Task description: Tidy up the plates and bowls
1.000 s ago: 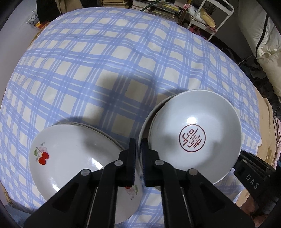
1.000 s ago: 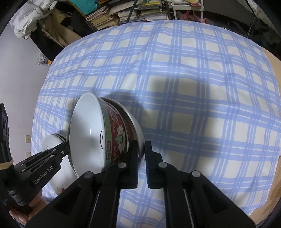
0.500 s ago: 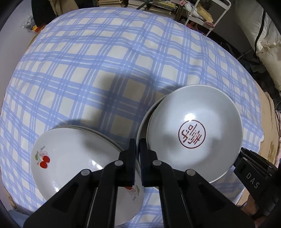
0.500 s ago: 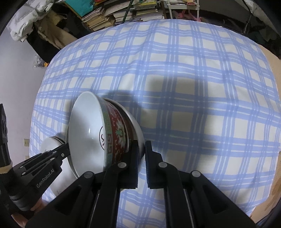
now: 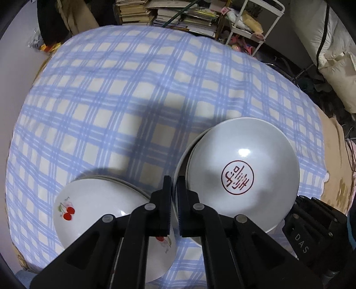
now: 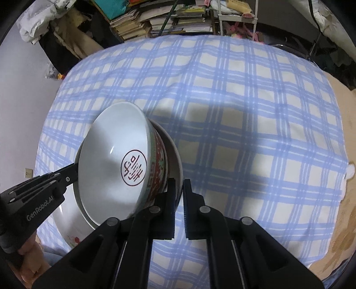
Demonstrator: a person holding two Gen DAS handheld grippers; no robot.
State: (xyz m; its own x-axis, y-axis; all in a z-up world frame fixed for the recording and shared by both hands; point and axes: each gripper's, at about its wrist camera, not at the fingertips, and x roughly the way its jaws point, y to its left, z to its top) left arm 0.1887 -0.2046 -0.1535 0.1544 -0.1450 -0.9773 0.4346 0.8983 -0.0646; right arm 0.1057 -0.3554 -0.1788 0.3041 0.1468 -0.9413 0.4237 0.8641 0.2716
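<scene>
A white bowl with a red emblem [image 5: 242,173] sits nested in a larger white bowl, whose rim [image 5: 181,155] my left gripper [image 5: 174,184] is shut on. In the right wrist view the emblem bowl [image 6: 120,164] shows a red patterned outside, and my right gripper [image 6: 179,186] is shut on the outer bowl's rim [image 6: 175,151] from the other side. The stack is tilted and held over the checked tablecloth [image 5: 133,89]. A cherry-print plate [image 5: 93,209] lies on other plates at the near left.
The blue checked cloth [image 6: 244,111] covers a round table. Stacks of books [image 5: 169,15] and a white metal rack [image 5: 262,13] stand beyond the far edge. A white duvet [image 5: 333,44] lies at the far right.
Both grippers and the bowl stack have lifted and tilted, so more of the emblem bowl's inside faces the right wrist camera. The room behind the table has come into view.
</scene>
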